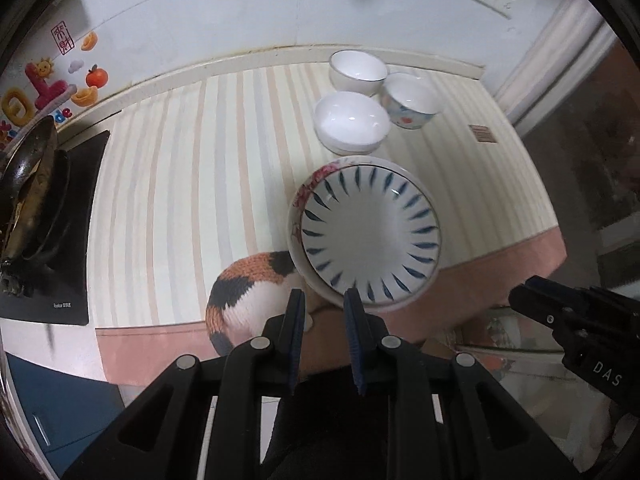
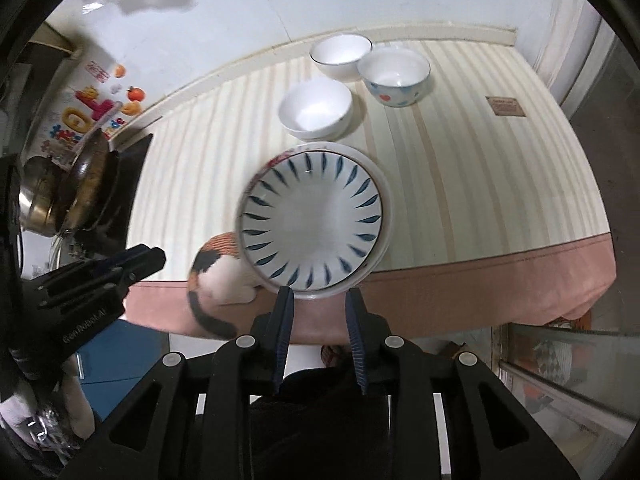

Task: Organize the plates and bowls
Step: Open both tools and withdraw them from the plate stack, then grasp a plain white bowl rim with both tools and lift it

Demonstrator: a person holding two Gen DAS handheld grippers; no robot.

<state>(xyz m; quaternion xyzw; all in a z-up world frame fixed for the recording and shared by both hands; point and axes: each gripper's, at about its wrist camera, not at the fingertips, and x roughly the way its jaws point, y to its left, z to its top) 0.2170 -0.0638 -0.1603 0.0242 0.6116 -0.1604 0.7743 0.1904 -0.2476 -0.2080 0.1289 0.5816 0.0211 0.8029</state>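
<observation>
A striped cloth (image 1: 192, 184) covers the table, and near its front edge sits a blue-dashed plate (image 1: 370, 236) stacked on a pink-flowered plate (image 1: 316, 178), whose rim shows along the left and far sides. Behind the stack, toward the wall, stand three bowls: a plain white bowl (image 1: 352, 122) nearest the plates, a dark-rimmed white bowl (image 1: 358, 70) farthest back, and a heart-patterned bowl (image 1: 410, 102) to the right, close together. The left gripper (image 1: 322, 300) hangs just short of the near rim of the plates with its blue-padded fingers (image 1: 296, 320) apart and nothing between them. The right gripper (image 2: 318, 298) sits likewise at the near rim, its fingers (image 2: 354, 320) spread and holding nothing. A knitted calico cat toy (image 1: 248, 292) lies at the table's front edge, left of the plates and touching the lower one. On the far left, a dirty wok (image 1: 28, 184) rests on a black stove (image 1: 68, 240).
</observation>
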